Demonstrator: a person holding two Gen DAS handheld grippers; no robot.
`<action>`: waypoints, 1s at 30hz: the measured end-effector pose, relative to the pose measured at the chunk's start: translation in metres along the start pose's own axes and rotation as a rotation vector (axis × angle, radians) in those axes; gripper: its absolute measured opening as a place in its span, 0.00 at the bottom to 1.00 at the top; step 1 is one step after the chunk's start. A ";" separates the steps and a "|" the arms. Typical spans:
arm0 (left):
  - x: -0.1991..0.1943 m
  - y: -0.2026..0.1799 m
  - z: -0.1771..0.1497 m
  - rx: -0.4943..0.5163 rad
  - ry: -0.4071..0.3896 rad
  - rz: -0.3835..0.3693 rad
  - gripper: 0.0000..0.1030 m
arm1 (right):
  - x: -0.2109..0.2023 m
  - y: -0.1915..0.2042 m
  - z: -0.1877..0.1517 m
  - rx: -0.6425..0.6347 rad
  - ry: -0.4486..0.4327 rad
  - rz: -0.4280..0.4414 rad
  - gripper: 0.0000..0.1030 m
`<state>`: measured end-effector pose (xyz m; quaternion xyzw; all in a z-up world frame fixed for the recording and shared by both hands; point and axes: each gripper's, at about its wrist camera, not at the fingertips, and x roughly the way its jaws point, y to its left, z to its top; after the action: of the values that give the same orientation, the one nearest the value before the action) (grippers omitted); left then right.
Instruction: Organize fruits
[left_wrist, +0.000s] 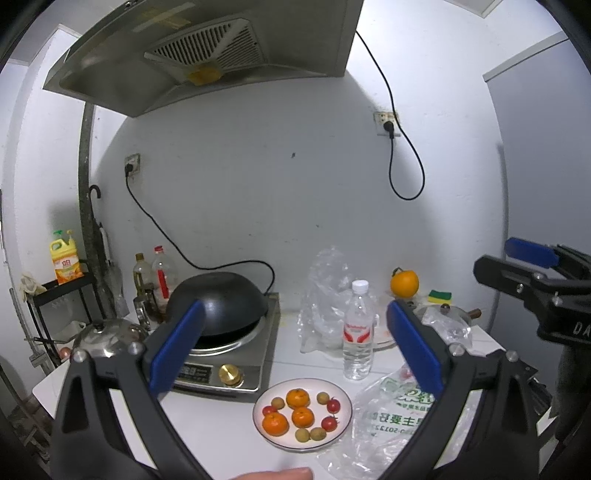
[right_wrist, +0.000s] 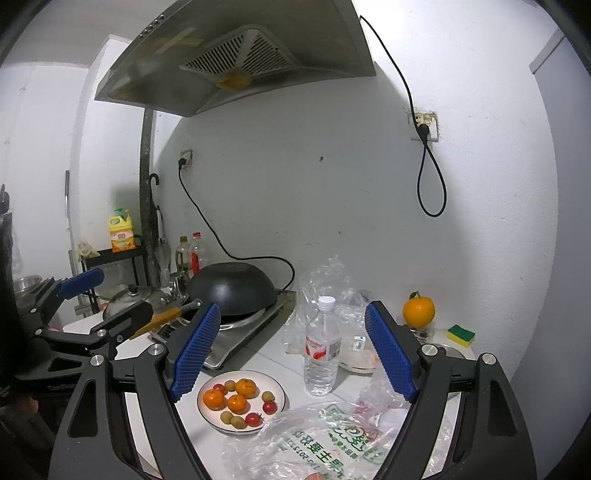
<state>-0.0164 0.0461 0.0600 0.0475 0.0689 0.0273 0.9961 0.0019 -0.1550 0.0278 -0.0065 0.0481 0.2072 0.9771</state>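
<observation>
A grey range hood (left_wrist: 207, 55) juts from the white kitchen wall high above a white plate (left_wrist: 343, 406) of fruit, the landmark on this cluttered counter. Behind the plate and to its left, an upturned black wok (left_wrist: 221, 295) sits on a silver induction cooker (left_wrist: 236, 362). A printed clear plastic bag (left_wrist: 384, 424) lies crumpled just right of the plate, touching its rim. Behind the plate stands a capped water bottle (left_wrist: 357, 332), with more crinkled clear plastic (left_wrist: 325, 291) beyond it. Both hand-held tools hover short of the plate: the left gripper (left_wrist: 295, 354) with its blue pads spread wide and nothing between them, the right gripper (right_wrist: 291, 350) likewise gaping and empty. A single large orange (left_wrist: 404, 283) rests far behind the plate to the right, near a yellow-green sponge (left_wrist: 439, 296). On the plate lie three tangerines (left_wrist: 302, 416), small red tomatoes (left_wrist: 333, 405) and tan, longan-like fruits (left_wrist: 302, 435), scattered and unsorted. A fingertip (left_wrist: 284, 473) shows at the lower edge.
</observation>
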 end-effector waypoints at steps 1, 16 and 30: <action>0.000 0.000 0.000 0.000 -0.001 0.001 0.97 | 0.000 -0.001 0.000 0.000 0.001 -0.001 0.81; 0.001 -0.002 0.000 0.008 -0.009 -0.007 0.97 | 0.004 -0.002 0.000 0.002 0.004 -0.004 0.81; 0.005 -0.002 0.000 0.010 -0.005 -0.013 0.97 | 0.006 -0.002 0.000 0.002 0.007 -0.004 0.81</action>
<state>-0.0118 0.0444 0.0594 0.0521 0.0670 0.0205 0.9962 0.0084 -0.1539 0.0270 -0.0064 0.0515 0.2052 0.9773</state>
